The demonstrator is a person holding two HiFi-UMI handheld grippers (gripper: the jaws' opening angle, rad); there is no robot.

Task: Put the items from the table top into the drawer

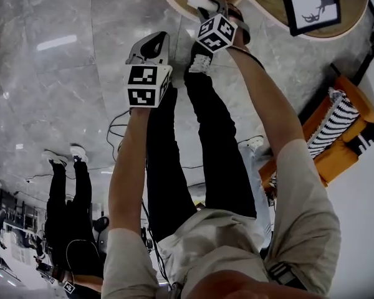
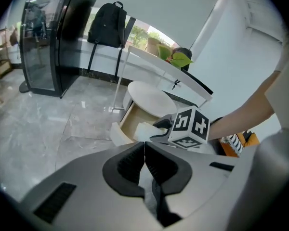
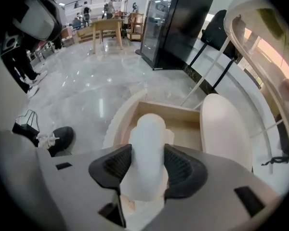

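Right gripper view: my right claw [image 3: 147,153] stands part open with one white roll [image 3: 148,138] between its pads. Both pads look to touch it, so I judge it held. The roll's long axis runs along the claw, pointing down into the one open drawer [image 3: 183,124] just below and ahead. The table [image 3: 226,129] top lies to this claw's right. My left claw [image 2: 144,150] is closed, empty, and farther from the drawer. One frame [image 1: 310,4] lies on the table.

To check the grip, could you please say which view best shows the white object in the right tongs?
Right gripper view: the white object sits large between the right tongs. Head and left gripper views show only a corner.
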